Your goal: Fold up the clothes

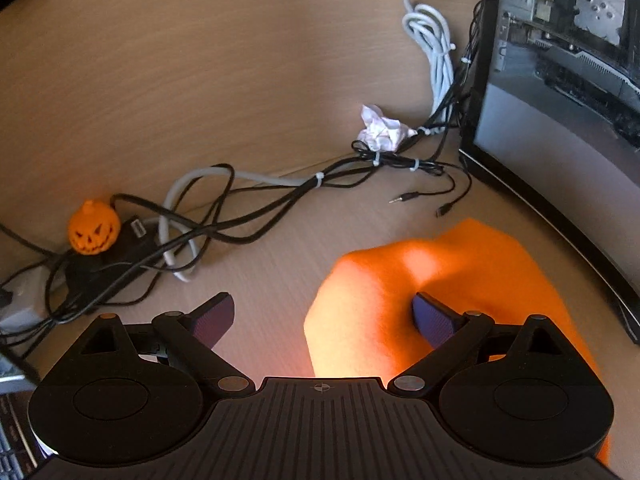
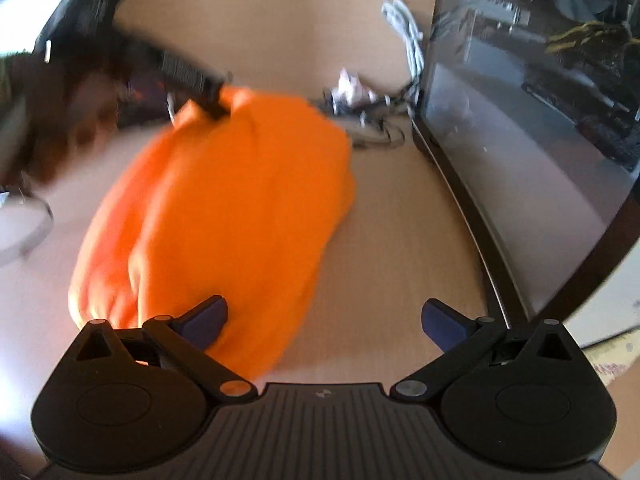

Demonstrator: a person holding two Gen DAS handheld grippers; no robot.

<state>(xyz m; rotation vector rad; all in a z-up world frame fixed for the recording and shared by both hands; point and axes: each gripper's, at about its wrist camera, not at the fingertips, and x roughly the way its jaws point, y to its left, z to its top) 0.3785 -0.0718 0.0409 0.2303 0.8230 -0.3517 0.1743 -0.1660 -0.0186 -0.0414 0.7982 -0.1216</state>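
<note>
Left claw (image 1: 323, 316) nearest lens, jaws spread wide, gripping nothing; left pad over bare surface (image 1: 272, 256), right pad over orange cloth (image 1: 400, 304), contact unclear. Pumpkin figure (image 1: 94, 233) and cable tangle (image 1: 224, 216) far left, crumpled paper (image 1: 380, 128) beyond, computer case (image 1: 560, 80) right. Right claw (image 2: 324, 320) open too, empty; cloth bunched ahead-left of it, left pad against cloth edge, right pad over surface.

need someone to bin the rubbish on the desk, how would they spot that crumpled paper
Find the glass-sided computer case at the desk's right. Just left of its near corner, the crumpled paper sits against the zip-tied black cables: the only white, wrinkled wad there.
</note>
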